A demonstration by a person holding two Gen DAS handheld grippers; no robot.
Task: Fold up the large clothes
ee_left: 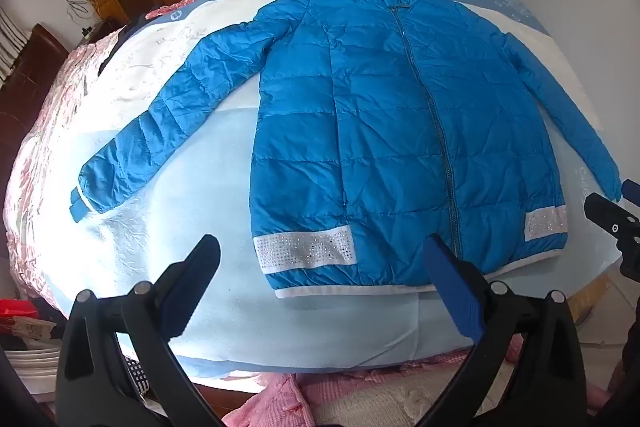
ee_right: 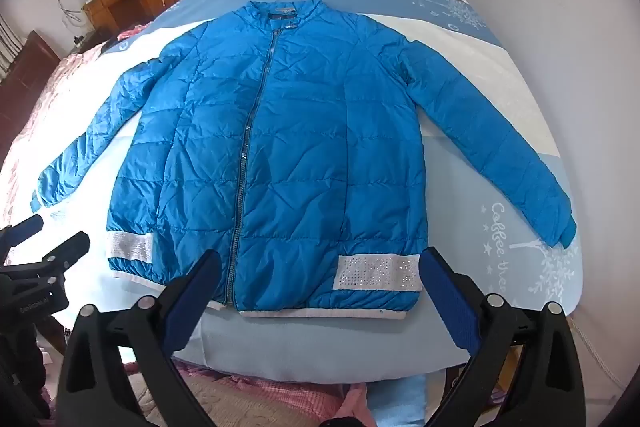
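While blue jacket (ee_left: 400, 131) lies flat on bed, both grippers' fingers (ee_left: 452, 291) (ee_right: 448, 291) hover spread above hem, empty

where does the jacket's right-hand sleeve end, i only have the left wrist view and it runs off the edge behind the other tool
Observer: On the right wrist view the sleeve's cuff lies flat on the bedspread, clear of the hem.
Operator: anything printed near it
Observer: Yes, white lettering and a leaf pattern sit just below the cuff.
Operator: is the right tool holding anything
Observer: No, the right tool is open and empty above the jacket hem.
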